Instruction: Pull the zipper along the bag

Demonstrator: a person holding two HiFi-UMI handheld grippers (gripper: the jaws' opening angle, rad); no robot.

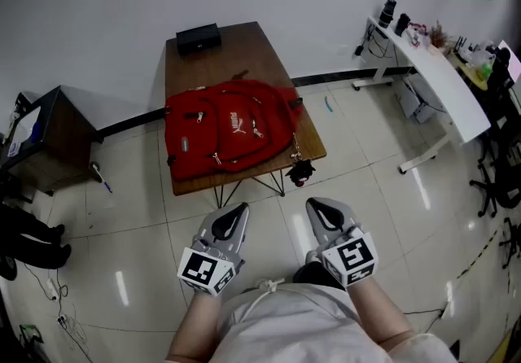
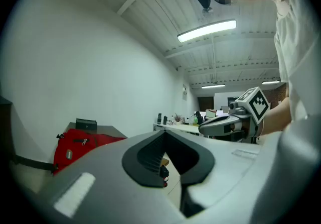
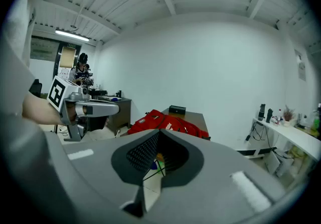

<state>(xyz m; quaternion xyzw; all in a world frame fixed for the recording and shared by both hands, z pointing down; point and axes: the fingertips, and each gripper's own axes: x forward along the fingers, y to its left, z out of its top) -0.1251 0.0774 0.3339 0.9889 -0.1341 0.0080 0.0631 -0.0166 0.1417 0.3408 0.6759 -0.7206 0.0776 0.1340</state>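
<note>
A red backpack point(image 1: 232, 127) lies flat on a brown table point(image 1: 244, 48), its zippers facing up. It also shows in the left gripper view as the backpack point(image 2: 75, 147), and in the right gripper view as the backpack point(image 3: 168, 123). My left gripper point(image 1: 236, 211) and right gripper point(image 1: 319, 207) are held side by side close to my body, over the floor and well short of the table. Both stand shut with nothing between the jaws. The left gripper's jaws point(image 2: 166, 135) and the right gripper's jaws point(image 3: 159, 133) point toward the table.
A black box point(image 1: 199, 37) sits at the table's far end. A small dark charm point(image 1: 301, 172) hangs off the front right corner. A dark cabinet point(image 1: 45, 137) stands to the left, a long white desk point(image 1: 431, 68) with clutter to the right. Tiled floor lies between me and the table.
</note>
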